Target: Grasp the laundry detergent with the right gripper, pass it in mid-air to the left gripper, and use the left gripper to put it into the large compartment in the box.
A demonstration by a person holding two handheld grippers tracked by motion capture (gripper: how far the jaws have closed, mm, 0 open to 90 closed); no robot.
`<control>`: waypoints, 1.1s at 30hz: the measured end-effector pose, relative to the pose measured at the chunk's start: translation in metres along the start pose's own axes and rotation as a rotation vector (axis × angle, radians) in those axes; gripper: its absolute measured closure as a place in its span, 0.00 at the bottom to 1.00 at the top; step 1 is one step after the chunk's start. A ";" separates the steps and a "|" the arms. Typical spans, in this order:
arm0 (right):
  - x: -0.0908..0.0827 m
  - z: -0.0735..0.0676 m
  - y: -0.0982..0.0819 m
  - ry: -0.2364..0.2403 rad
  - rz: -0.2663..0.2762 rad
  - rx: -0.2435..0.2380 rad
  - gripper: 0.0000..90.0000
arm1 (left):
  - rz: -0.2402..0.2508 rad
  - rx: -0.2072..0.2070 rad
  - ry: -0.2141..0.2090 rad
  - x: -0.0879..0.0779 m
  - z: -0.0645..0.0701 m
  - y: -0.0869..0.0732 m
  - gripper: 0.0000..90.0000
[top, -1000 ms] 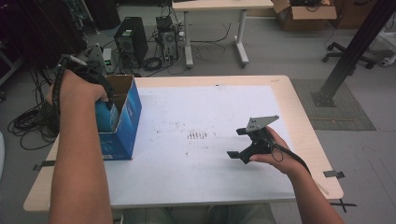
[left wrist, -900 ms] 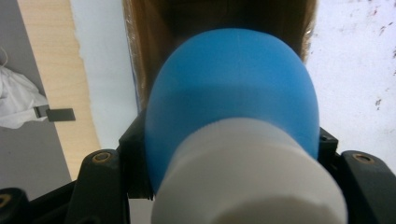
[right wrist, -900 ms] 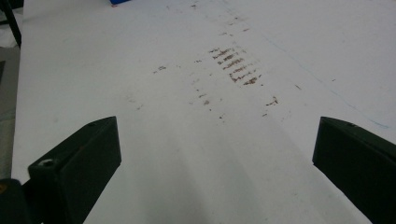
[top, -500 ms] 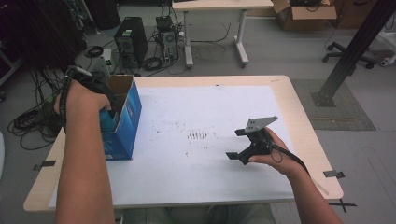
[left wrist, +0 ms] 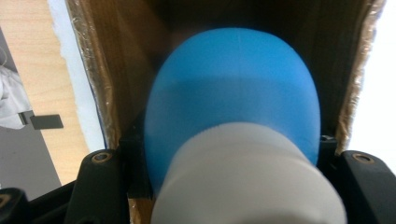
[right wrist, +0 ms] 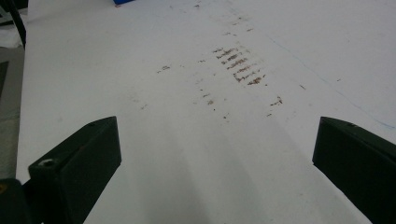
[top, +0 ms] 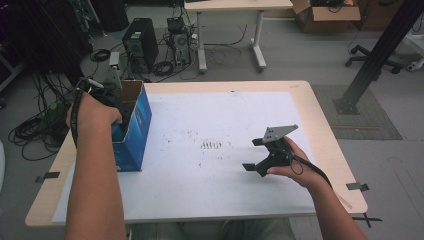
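Left gripper point(left wrist: 224, 186) jaws pinching blue rounded plastic bottle with white cap point(left wrist: 233, 102) inside open blue cardboard box point(top: 134, 127) at surface's left, right gripper point(right wrist: 215, 163) jaws spread above white surface point(top: 220, 120).

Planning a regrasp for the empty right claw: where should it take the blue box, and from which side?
Best guess: the open top rim of the blue box's long wall facing the table's middle, from above with jaws straddling the wall. The box stands upright, open-topped, its thin cardboard edge exposed. The left claw, shut on a blue-and-white object, occupies the inside, so stay clear of it.
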State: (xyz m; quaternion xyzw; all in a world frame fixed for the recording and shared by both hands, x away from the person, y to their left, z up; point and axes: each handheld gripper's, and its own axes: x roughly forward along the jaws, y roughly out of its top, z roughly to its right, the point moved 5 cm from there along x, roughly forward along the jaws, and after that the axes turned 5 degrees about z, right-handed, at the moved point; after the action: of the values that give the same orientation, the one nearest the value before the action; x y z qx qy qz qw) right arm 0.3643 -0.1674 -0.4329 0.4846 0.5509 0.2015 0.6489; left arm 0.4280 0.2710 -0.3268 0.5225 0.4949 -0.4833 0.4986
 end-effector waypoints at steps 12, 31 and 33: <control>0.002 -0.001 -0.001 0.002 -0.005 0.001 0.01 | -0.016 0.001 -0.012 0.013 -0.004 -0.002 0.42; 0.000 -0.002 0.002 0.002 -0.009 -0.004 0.01 | -0.003 0.017 -0.023 0.019 -0.005 -0.003 0.42; 0.001 -0.002 0.001 0.003 -0.008 -0.004 0.01 | 0.000 0.020 -0.024 0.019 -0.006 -0.003 0.42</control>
State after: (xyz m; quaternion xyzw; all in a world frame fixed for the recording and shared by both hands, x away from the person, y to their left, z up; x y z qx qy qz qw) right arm 0.3629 -0.1651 -0.4320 0.4807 0.5534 0.2008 0.6499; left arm 0.4257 0.2774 -0.3457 0.5217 0.4841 -0.4945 0.4989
